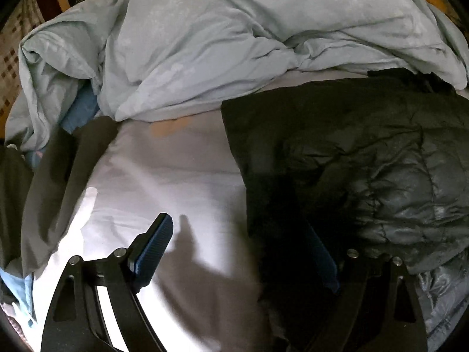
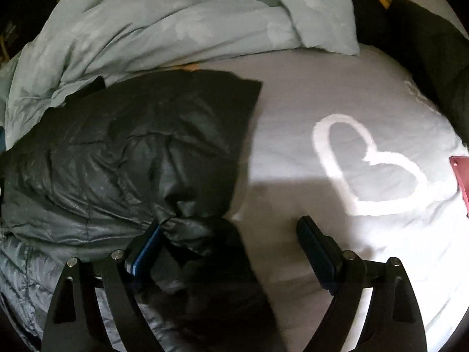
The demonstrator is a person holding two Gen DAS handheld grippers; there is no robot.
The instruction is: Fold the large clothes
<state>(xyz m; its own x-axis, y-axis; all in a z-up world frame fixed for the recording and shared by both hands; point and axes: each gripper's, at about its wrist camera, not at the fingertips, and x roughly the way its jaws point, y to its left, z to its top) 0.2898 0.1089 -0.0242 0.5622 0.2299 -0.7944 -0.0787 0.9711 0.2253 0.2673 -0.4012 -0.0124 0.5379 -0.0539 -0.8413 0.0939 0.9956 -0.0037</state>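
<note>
White bedsheet (image 2: 293, 102) shows a heart outline (image 2: 366, 164) only rightward.

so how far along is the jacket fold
Looks partly done: the dark puffer jacket lies as a compact bundle on the pale sheet, with a squared far corner. In hand: nothing; the left gripper and right gripper are open over its edges. Left: loose fabric near the right fingers to tuck.

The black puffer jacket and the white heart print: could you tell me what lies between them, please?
Only bare grey bedsheet between black puffer jacket and heart print, in the right wrist view.
</note>
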